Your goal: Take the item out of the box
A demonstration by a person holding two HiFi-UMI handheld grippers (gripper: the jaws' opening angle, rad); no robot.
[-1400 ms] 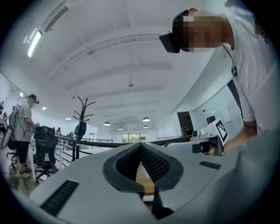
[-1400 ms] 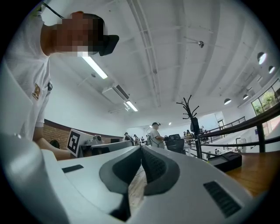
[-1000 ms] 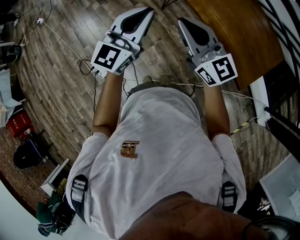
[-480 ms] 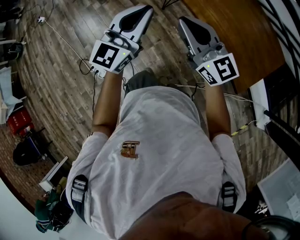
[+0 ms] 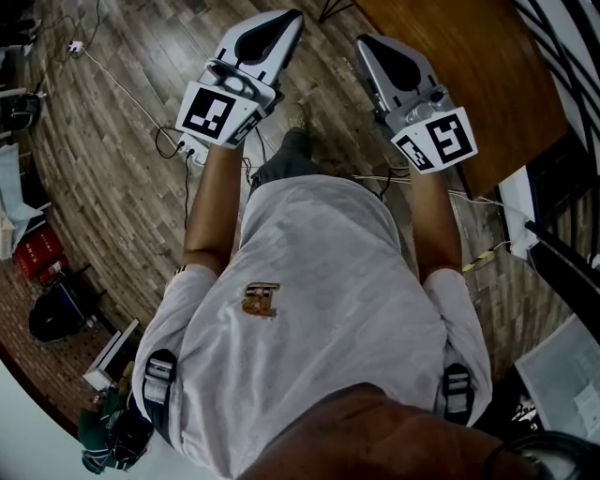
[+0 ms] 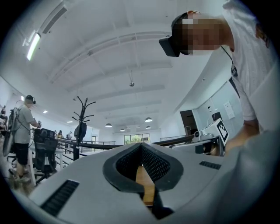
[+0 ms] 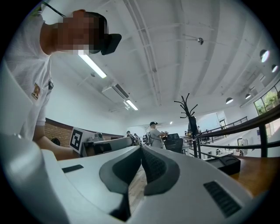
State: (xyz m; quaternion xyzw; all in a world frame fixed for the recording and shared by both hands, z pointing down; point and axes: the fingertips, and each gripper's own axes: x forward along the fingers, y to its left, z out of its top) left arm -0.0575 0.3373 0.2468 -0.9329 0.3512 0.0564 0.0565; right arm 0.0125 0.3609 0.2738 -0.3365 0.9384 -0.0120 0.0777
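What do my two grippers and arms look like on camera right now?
Both the left gripper and right gripper are light grey tapering shells with black ribbed pads around a dark teardrop-shaped opening. Each carries a cube of black-and-white square markers at its rear. The person wears a white short-sleeved shirt, its sleeves ending above the elbow.

White T-shirt [image 5: 319, 272], small brown logo [image 5: 260, 298] at centre — black buckled straps [image 5: 159, 375] below. Grey left gripper [image 5: 294, 16] and right gripper [image 5: 362, 40] bear black-and-white marker cubes [image 5: 208, 112].

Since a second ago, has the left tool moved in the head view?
Yes. The left tool has drifted slightly up-picture and left, farther past the white power strip on the floor.
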